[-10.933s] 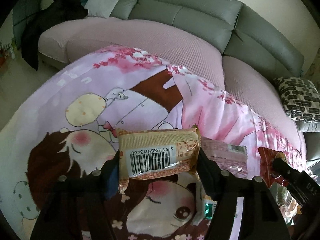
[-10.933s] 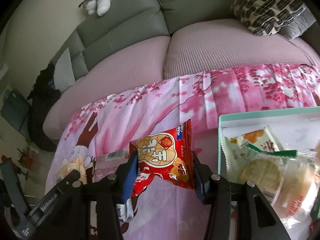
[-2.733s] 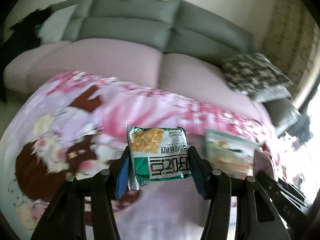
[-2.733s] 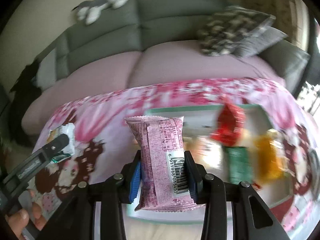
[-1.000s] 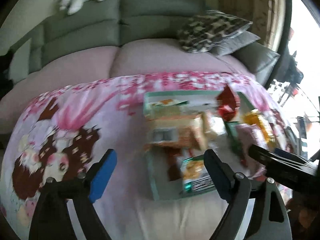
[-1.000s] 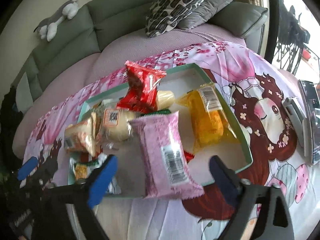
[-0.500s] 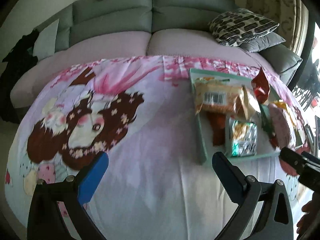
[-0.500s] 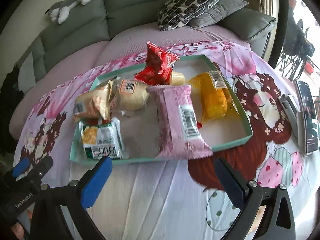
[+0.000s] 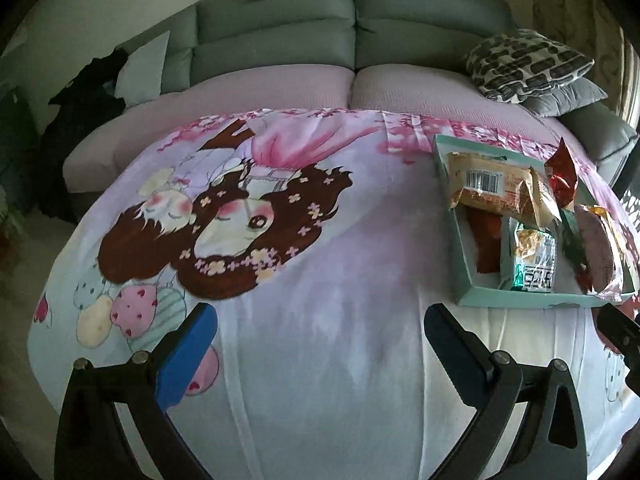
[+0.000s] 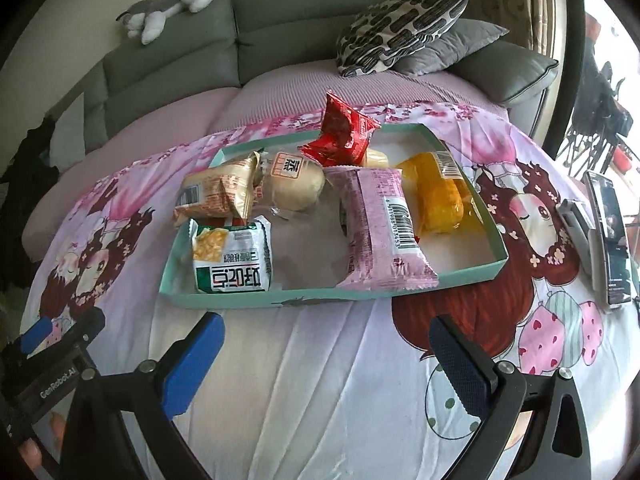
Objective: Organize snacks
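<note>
Shallow teal cardboard tray: set on a pink and white cartoon-print cloth spread over a table; seen at the middle of the right wrist view and at the right edge of the left wrist view.

Contents of the tray, as seen from the right wrist:
- Green and white crinkled packet with a picture of yellow crackers, laid flat in the near left corner, its lower edge against the front wall.
- Tan and gold foil packet with a barcode, behind the green packet, tilted up.
- Clear-wrapped round pale bun with an orange label, just beside the tan packet.
- Red foil packet, propped upright toward the back wall.
- Long pink plastic packet with a barcode, lying across the middle, its near end overhanging the front wall.
- Yellow-orange clear-wrapped snack, to the right of the pink packet.

Left gripper: black frame, blue pads; the jaws are spread wide, having just been opening, with nothing between them; held over bare cloth, well apart from the tray.

Right gripper: same build; the jaws are spread wide and empty, held over the cloth just in front of the tray's front wall.

Surroundings: grey sofa with pink seat covers behind the table; black and white patterned cushion; grey and white plush toy on the sofa back; dark phone on the cloth at far right.
</note>
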